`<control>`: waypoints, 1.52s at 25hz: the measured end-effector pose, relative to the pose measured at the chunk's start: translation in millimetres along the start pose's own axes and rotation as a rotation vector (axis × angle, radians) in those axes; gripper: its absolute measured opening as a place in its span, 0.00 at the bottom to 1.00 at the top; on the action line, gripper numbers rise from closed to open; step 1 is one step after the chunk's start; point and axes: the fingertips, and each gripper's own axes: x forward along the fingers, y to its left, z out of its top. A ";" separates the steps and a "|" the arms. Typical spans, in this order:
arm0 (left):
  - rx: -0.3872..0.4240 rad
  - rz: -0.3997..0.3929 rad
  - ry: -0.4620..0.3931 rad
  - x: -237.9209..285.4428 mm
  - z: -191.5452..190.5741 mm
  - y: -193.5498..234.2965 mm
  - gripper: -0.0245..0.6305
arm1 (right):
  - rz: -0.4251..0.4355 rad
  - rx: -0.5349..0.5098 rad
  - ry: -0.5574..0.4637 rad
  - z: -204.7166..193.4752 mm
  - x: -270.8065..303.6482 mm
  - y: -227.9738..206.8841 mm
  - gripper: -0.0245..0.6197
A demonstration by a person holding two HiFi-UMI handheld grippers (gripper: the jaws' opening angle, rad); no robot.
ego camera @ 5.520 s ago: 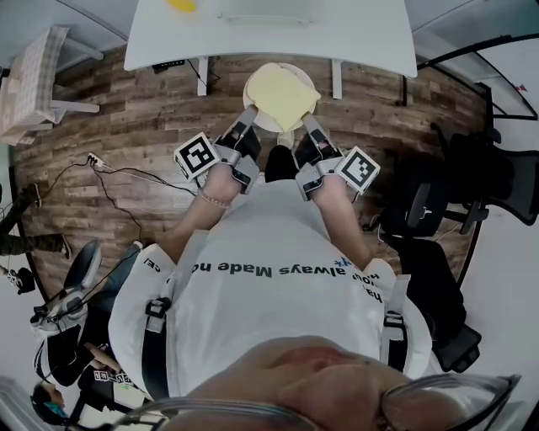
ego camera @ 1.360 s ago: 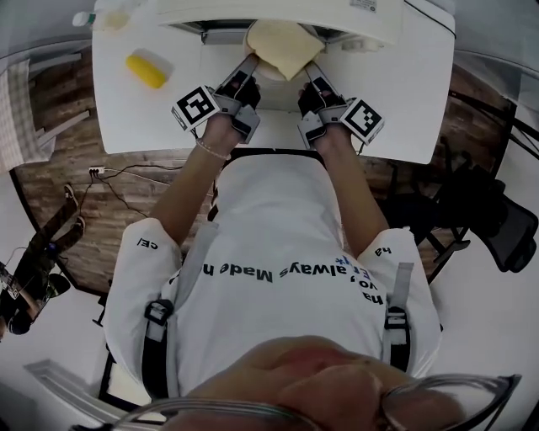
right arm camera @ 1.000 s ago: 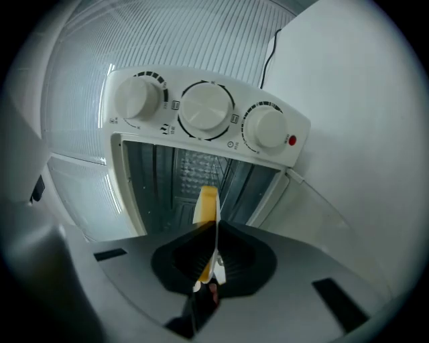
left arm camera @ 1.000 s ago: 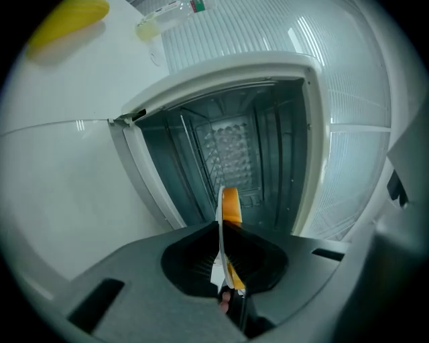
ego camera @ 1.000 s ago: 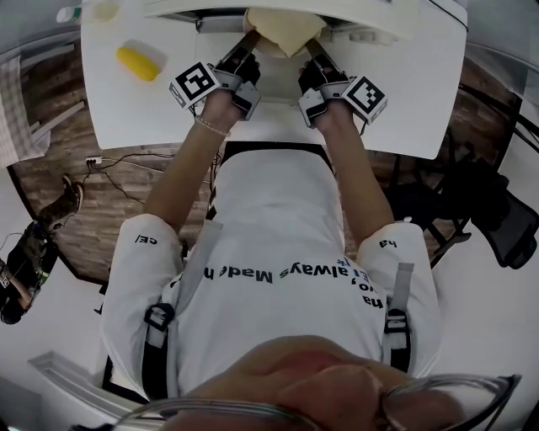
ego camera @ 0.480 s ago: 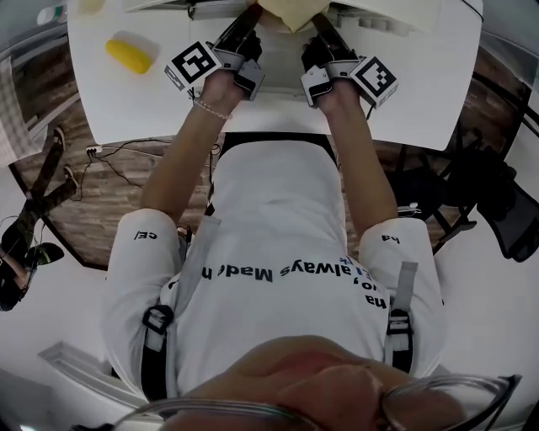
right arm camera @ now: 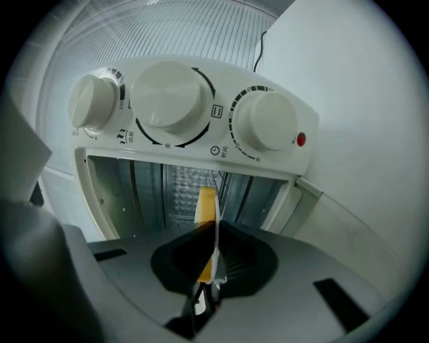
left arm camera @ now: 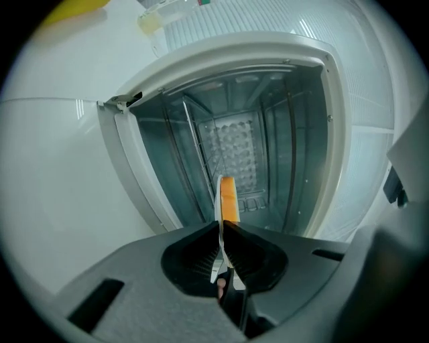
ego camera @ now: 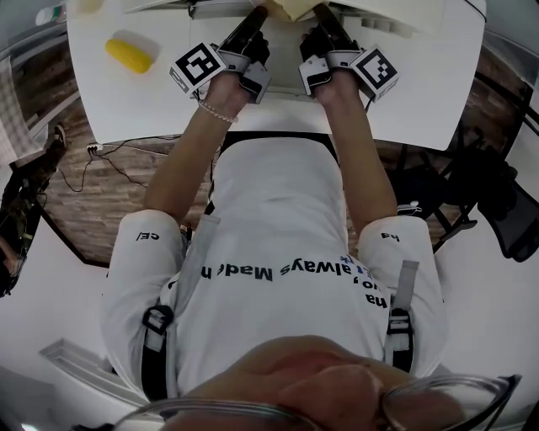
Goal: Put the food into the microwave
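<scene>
Left gripper (ego camera: 257, 17) and right gripper (ego camera: 324, 15) are each clamping 1 side of the plate (left arm camera: 218, 201), jaws closed tight on its thin rim. The plate is carrying the yellow food (left arm camera: 228, 194) and hanging edge-on at the mouth of the open microwave (left arm camera: 234, 127). 3 knobs (right arm camera: 167, 94) are showing in the right gripper view.

On the table (ego camera: 421, 101) stands the microwave (left arm camera: 335, 134), the plate (left arm camera: 218, 201) of food (left arm camera: 228, 197) at its open mouth between the left gripper (left arm camera: 221, 224) and right gripper (right arm camera: 214, 231), an oblong object (ego camera: 128, 52) to its left.
</scene>
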 end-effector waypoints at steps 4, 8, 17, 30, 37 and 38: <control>-0.050 -0.006 -0.026 12.2 14.0 3.3 0.07 | 0.012 0.005 0.028 -0.8 10.9 -0.7 0.07; -0.061 -0.011 -0.029 35.2 25.2 8.9 0.07 | -0.015 0.010 0.046 -1.6 18.3 -11.0 0.08; -0.074 -0.001 -0.037 39.5 24.2 3.1 0.07 | -0.009 0.020 0.038 -2.7 16.1 -3.3 0.07; -0.093 0.019 -0.037 39.3 24.1 2.8 0.07 | 0.016 0.051 0.009 0.9 24.5 1.9 0.07; -0.083 0.010 -0.037 30.5 22.0 -0.8 0.07 | -0.005 -0.007 0.008 5.3 15.9 6.2 0.07; -0.081 0.015 -0.041 25.8 21.5 -0.5 0.07 | -0.010 -0.018 0.009 4.8 11.5 5.7 0.08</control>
